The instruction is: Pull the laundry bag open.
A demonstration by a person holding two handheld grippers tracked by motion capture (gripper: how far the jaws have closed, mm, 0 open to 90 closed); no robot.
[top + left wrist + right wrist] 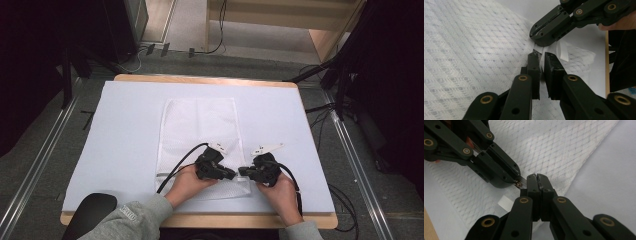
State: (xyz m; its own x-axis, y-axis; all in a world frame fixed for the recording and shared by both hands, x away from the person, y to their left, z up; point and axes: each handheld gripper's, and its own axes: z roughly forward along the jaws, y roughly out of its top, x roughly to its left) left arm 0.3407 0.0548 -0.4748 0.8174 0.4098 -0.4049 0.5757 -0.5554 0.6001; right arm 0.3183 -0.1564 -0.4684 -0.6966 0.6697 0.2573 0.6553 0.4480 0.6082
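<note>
White mesh laundry bag (pixel 197 135) lies flat on the tabletop (pixel 125 140), its near right corner between the two tools. Right hand-held gripper (pixel 243 171) is clamped on the bag's corner edge, jaws pressed together on fabric. Left hand-held gripper (pixel 231 174) faces it tip to tip, just beside; jaws nearly together around a small metal zipper pull (pixel 520 183) at the same corner, a narrow gap left

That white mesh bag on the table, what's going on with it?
A person works on the mesh bag with two grippers at its near right corner. The right gripper is shut on the bag's edge. The left gripper is nearly closed on the zipper pull beside it. The bag lies flat on the table.
</note>
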